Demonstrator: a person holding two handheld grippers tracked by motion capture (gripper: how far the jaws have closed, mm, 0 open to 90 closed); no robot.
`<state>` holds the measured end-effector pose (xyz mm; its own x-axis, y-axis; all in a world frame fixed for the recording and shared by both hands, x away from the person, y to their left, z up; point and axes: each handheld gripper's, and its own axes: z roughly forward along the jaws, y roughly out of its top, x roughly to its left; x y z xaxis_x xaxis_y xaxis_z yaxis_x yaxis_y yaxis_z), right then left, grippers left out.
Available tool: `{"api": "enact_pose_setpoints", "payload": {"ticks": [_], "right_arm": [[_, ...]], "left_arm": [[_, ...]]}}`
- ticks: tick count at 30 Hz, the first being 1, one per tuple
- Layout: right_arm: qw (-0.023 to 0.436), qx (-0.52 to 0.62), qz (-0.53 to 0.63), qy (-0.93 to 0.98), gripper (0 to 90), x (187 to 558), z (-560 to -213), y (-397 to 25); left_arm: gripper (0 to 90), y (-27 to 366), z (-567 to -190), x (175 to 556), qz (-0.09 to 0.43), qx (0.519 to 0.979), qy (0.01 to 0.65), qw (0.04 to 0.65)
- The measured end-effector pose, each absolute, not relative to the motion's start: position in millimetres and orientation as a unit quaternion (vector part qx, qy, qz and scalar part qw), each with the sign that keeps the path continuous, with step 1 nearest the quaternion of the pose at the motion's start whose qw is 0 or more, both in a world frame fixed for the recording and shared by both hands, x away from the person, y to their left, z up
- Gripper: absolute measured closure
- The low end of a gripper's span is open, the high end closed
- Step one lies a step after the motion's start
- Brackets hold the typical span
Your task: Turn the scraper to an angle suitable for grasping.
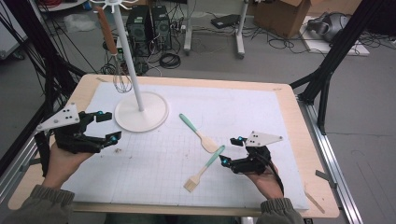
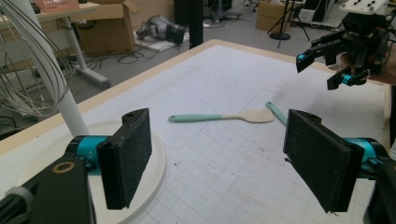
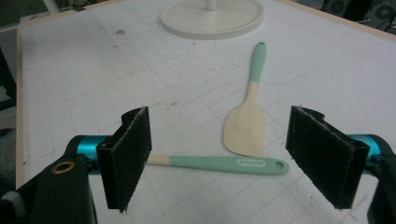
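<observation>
Mint-green and pale wood: two utensils lie on the white gridded mat (image 1: 280, 121), both free of any grip.

1. Spatula (image 1: 200, 133). Green handle pointing toward the stand, pale blade toward the person. Flat on the mat near its middle. In the right gripper view the spatula (image 3: 247, 116) lies ahead of the jaws, blade nearest.
2. Pastry brush (image 1: 203, 169). Green handle, wooden ferrule, pale bristles at the near end. Flat, slanted, its handle tip just beside the spatula's blade; whether they touch cannot be told. In the right gripper view the brush handle (image 3: 219, 164) runs crosswise between the two pads, low on the mat, touching neither.
3. Right gripper (image 1: 230, 150). Held in the person's right hand (image 1: 264, 179), palm under the body, jaws pointing left toward the brush handle tip. Jaws spread wide, nothing between them but the mat and handle below.
4. Left gripper (image 1: 108, 126). Held in the left hand (image 1: 63, 161) at the mat's left edge, jaws aimed right, just beside the stand's base. Jaws wide, empty.
5. White stand (image 1: 141, 112). Round base, upright pole, at the mat's far left.
6. Whisk (image 1: 120, 77). Brown handle, wire loops, hanging beside the pole.
</observation>
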<state>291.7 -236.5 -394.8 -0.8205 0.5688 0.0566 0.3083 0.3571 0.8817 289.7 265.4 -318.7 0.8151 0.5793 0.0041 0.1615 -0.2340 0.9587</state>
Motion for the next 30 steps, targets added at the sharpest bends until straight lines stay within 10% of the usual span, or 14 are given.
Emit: {"api": "enact_pose_setpoints", "payload": {"ticks": [30], "right_arm": [[0.127,0.277,0.475,0.826,21.3,300,-398,-219]], "left_arm": [[17.3,254,-367,274,0.173,0.780,0.243,0.550]]}}
